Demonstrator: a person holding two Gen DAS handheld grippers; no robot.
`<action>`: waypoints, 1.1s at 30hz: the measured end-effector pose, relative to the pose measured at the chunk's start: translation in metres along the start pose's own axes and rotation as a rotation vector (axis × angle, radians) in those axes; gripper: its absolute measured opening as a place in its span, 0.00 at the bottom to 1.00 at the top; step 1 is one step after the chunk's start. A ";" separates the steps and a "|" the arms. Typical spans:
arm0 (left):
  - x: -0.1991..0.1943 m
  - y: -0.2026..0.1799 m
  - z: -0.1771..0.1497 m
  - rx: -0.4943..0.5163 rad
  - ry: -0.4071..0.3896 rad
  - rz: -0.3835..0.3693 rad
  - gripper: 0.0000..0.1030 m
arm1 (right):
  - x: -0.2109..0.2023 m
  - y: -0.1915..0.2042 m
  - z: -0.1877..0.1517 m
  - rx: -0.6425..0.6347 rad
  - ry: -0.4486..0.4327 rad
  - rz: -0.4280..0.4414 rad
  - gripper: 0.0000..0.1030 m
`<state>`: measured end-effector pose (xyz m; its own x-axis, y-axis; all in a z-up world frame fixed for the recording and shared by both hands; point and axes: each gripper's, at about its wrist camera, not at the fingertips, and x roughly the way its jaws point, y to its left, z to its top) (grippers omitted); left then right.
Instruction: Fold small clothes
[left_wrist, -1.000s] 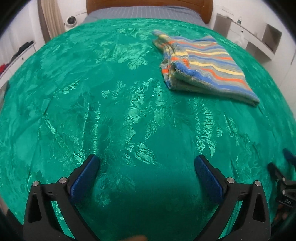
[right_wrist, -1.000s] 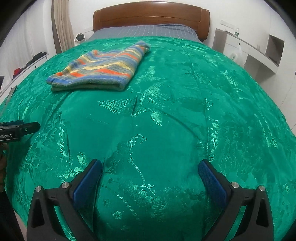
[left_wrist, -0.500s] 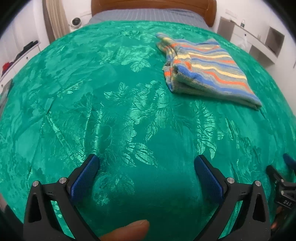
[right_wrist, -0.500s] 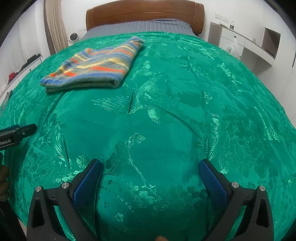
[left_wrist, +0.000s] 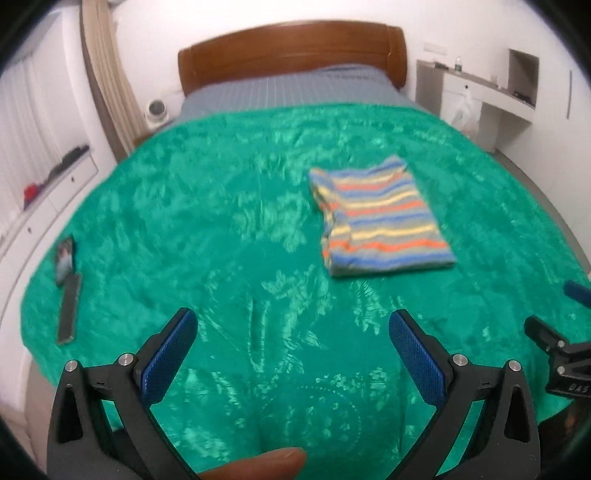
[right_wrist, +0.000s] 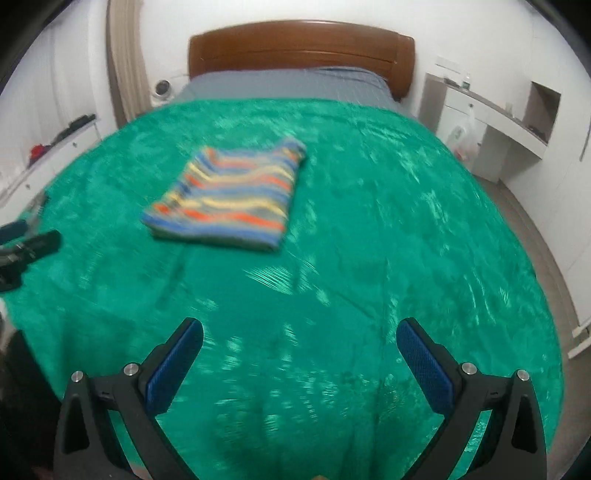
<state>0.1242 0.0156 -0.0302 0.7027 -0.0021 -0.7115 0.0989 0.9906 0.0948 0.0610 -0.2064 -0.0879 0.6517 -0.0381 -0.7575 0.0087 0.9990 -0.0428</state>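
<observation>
One folded multicolour striped knit garment (left_wrist: 382, 225) on one shiny green patterned bedspread (left_wrist: 207, 229), one brown wooden headboard (left_wrist: 291, 51), two black grippers with blue pads, left (left_wrist: 291, 336) and right (right_wrist: 299, 343), one flat grey bar (left_wrist: 69, 308).

A big bed (left_wrist: 332, 92) filled the room. A shiny green cover (left_wrist: 221, 221) with a leaf pattern lay over most of it. Grey striped bedding (left_wrist: 288, 92) showed at the far end, just under the brown wooden headboard (left_wrist: 291, 51). A flat dark bar (left_wrist: 69, 306) and a small card (left_wrist: 64, 258) lay on the cover near its left edge. A small white round thing (left_wrist: 157, 109) sat left of the bed by a tan curtain (left_wrist: 107, 74). White shelves (right_wrist: 517, 122) stood to the right of the bed, with a plastic bag (right_wrist: 466, 142) hanging there.
</observation>
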 end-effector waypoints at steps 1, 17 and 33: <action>-0.009 0.001 0.002 0.003 -0.012 -0.005 1.00 | -0.010 0.002 0.006 0.001 -0.004 0.029 1.00; -0.063 -0.008 -0.019 -0.024 0.036 -0.002 1.00 | -0.101 0.033 0.009 -0.041 -0.063 0.038 1.00; -0.089 -0.009 -0.023 -0.026 -0.014 0.026 1.00 | -0.125 0.047 0.011 -0.051 -0.069 0.030 1.00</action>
<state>0.0444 0.0099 0.0165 0.7145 0.0223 -0.6993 0.0621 0.9935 0.0951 -0.0124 -0.1547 0.0120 0.7019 -0.0044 -0.7123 -0.0497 0.9972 -0.0551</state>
